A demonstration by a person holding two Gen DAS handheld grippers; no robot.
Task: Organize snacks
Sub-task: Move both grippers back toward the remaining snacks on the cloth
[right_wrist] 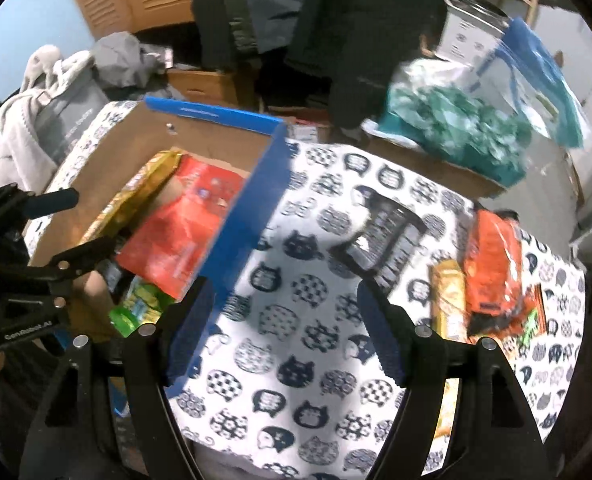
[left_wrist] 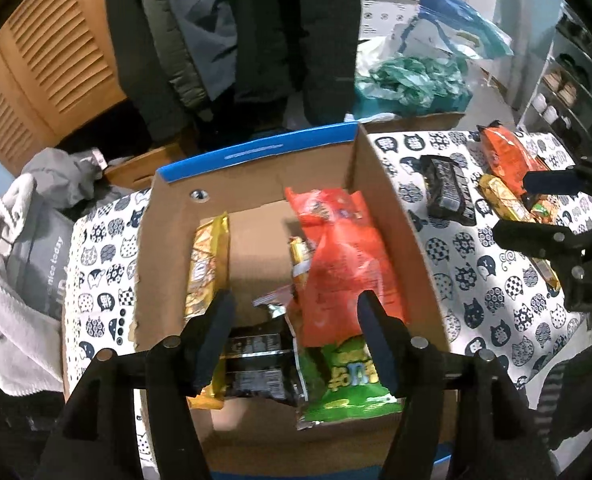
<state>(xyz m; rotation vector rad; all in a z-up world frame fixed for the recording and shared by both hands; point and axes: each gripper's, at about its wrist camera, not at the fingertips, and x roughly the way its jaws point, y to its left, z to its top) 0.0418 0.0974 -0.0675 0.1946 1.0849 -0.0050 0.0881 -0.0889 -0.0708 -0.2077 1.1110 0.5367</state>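
Observation:
A cardboard box (left_wrist: 380,200) with a blue rim stands on the cat-print cloth (right_wrist: 296,360). In it lie a red packet (left_wrist: 348,264), a yellow packet (left_wrist: 208,264), a black packet (left_wrist: 256,364) and a green packet (left_wrist: 348,376). My left gripper (left_wrist: 296,332) hovers open over them, with nothing pressed between its pads. To the right of the box (right_wrist: 252,208), a black packet (right_wrist: 388,244), an orange packet (right_wrist: 496,264) and a gold packet (right_wrist: 450,300) lie on the cloth. My right gripper (right_wrist: 284,320) stands open above bare cloth, left of those packets.
Behind the table are dark hanging coats (left_wrist: 296,40), a box of teal plastic bags (right_wrist: 456,132) and a blue bag (right_wrist: 536,72). Grey clothes (left_wrist: 28,240) pile at the left by a louvred wooden door (left_wrist: 48,60). Shelves (left_wrist: 568,80) stand at the far right.

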